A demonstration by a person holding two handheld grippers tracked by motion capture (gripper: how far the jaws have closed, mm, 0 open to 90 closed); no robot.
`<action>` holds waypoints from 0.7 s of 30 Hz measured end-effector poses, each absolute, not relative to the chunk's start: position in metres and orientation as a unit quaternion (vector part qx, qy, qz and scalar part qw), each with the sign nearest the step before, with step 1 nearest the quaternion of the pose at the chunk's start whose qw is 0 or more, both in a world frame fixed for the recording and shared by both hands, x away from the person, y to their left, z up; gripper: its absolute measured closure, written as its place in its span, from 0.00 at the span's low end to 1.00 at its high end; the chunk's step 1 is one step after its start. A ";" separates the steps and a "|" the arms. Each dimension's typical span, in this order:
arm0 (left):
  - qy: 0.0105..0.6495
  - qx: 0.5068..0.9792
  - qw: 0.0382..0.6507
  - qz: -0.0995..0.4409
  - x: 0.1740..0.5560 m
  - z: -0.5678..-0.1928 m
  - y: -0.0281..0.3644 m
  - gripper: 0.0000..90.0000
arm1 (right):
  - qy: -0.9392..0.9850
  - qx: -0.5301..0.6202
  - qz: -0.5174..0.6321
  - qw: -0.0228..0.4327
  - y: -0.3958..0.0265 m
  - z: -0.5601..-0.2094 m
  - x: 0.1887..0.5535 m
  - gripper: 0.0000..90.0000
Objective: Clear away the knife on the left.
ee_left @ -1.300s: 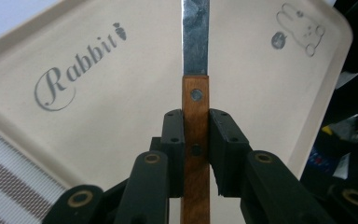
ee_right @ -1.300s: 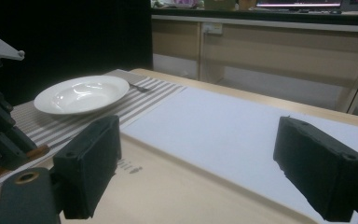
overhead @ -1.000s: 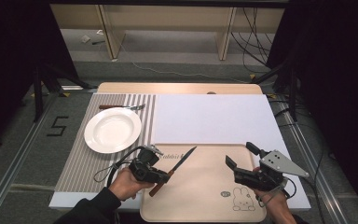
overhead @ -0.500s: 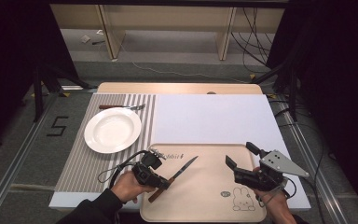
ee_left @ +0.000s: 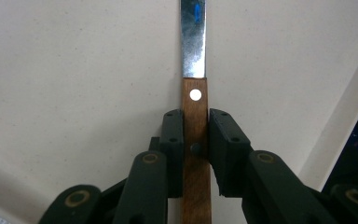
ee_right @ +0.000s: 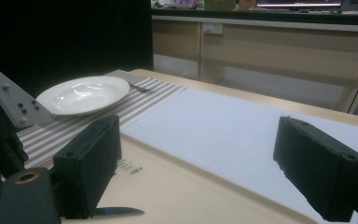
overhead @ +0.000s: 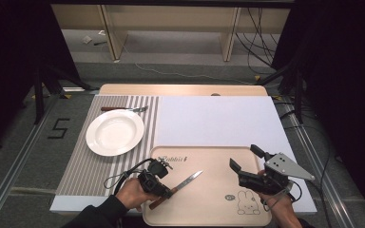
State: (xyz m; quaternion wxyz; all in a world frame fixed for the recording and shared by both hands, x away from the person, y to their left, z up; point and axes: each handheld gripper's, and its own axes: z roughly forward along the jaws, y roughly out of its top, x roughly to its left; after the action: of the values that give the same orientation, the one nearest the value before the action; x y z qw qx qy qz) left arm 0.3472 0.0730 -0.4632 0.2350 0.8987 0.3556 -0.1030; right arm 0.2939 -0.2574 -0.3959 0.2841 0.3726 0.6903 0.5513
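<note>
The left gripper (ee_left: 196,140) pinches the knife (ee_left: 195,100) by its wooden handle – blade running straight ahead from its jaws, toward the spread, empty right gripper (overhead: 248,160)

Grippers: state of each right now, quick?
Left gripper: shut on the knife handle, over the tray.
Right gripper: open, nothing between its jaws.
</note>
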 end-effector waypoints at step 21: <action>0.311 0.879 0.338 -0.126 0.345 -0.443 0.061 0.72 | 0.689 0.372 0.554 0.283 -0.258 -0.396 0.294 0.18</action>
State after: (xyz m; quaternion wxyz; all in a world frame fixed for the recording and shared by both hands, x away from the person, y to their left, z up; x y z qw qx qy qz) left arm 0.3445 0.0605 -0.4431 0.3383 0.8794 0.3106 -0.1258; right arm 0.2942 -0.2575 -0.3958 0.2830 0.3721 0.6893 0.5535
